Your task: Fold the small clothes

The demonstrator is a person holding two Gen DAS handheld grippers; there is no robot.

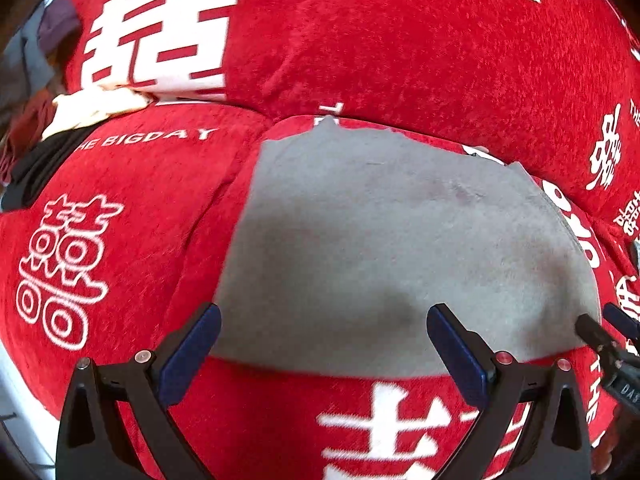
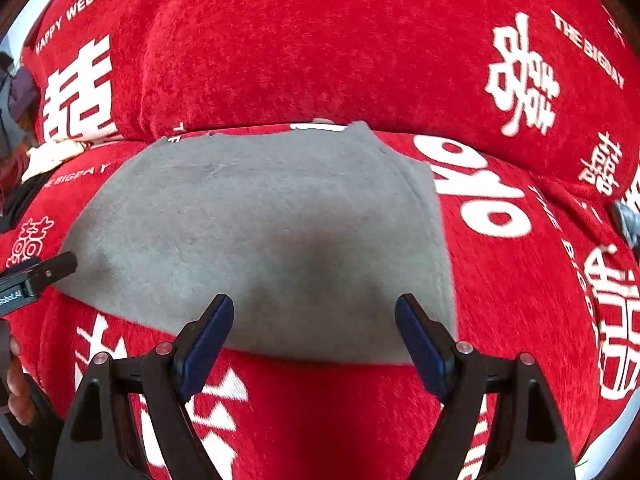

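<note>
One grey garment (image 1: 400, 248), lying flat on the seat of a sofa under a red cover (image 1: 400, 40) printed with white characters and the words "THE BIGDAY". Seen again from the right wrist (image 2: 260, 220), same flat spread, near edge running across just ahead of both pairs of fingers.

Two grippers. Left gripper (image 1: 324, 340) spread wide, nothing between its two blue-padded fingers (image 1: 192, 352), tips over the near edge of the grey cloth. Right gripper (image 2: 314, 332) likewise spread wide, two blue pads (image 2: 420, 344) empty, poised over the same near hem, closer to the cloth's right side. Whether any fingertip touches the fabric: cannot tell.

Each gripper visible in the other's view: right one at the right margin of the left wrist picture (image 1: 608, 332), left one at the left margin of the right wrist picture (image 2: 44, 272), beside the cloth's left corner. Part of one hand (image 2: 14, 380) at that same lower left margin.

One heap of other clothes (image 1: 80, 112) at the sofa's far left end: cream, black and dark red pieces, well apart from the grey one.
</note>
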